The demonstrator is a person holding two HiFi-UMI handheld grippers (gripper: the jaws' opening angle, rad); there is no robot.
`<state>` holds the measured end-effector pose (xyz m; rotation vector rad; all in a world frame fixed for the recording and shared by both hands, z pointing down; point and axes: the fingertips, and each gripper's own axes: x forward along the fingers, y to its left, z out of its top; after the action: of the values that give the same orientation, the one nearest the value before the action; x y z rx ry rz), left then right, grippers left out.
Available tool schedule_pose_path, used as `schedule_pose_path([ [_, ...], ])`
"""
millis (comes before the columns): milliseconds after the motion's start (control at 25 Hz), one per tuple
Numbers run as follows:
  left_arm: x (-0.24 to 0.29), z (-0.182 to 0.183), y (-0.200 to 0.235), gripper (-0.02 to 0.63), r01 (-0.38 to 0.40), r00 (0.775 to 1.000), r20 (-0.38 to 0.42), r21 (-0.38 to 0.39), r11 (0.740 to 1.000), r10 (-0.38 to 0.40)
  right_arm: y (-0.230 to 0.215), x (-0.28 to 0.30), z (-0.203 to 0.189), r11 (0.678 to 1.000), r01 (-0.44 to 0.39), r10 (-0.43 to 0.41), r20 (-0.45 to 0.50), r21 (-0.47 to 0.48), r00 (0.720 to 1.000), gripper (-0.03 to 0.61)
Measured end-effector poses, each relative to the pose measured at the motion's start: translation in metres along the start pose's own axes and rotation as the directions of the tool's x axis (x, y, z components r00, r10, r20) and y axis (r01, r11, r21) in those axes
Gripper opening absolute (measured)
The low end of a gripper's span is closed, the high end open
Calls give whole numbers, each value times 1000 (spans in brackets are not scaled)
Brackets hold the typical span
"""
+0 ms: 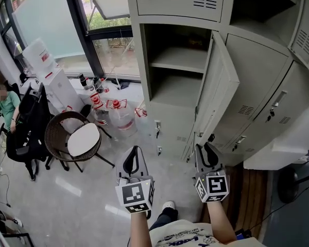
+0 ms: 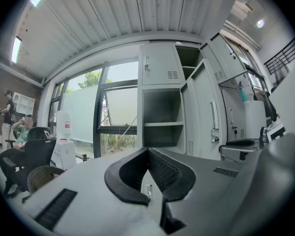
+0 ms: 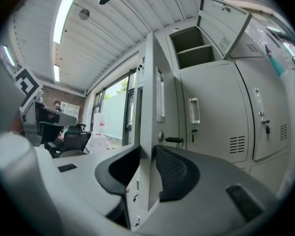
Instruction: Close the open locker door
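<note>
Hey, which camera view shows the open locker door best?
Head view: the whole locker door shows, swung out from its compartment. The right gripper view gives only its edge, between the jaws; the left gripper view shows it narrow.

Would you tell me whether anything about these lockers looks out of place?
Yes: one locker door stands swung wide from its shelved compartment, jutting into the room. The right gripper grips its free edge.
</note>
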<state>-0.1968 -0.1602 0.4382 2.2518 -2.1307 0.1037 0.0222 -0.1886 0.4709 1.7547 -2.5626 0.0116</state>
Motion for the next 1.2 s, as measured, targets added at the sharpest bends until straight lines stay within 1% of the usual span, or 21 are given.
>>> schedule_pose_path([
  [200,-1,-1,26,5,-38,999,2,0,999,38,27,18,1,999,-26,27,9,-28,1000,101],
  [320,-3,-2,43,5,-61,998,2,3,998,61,40,27,1,999,-7,8,20,-48,1000,101],
  [440,-5,-3,60,5,-89,996,0,5,996,89,49,38,2,999,17,-16,31,-42,999,101],
  [560,-7,-5,71,5,-110,994,0,6,994,110,58,50,2,999,22,-21,34,-39,999,101],
  [1000,-12,-10,100,5,-185,983,-17,4,983,185,89,97,2,998,-21,22,8,-51,1000,100],
  [1200,-7,-15,120,5,-242,969,-44,7,970,242,99,122,3,998,-51,52,9,-47,999,100],
])
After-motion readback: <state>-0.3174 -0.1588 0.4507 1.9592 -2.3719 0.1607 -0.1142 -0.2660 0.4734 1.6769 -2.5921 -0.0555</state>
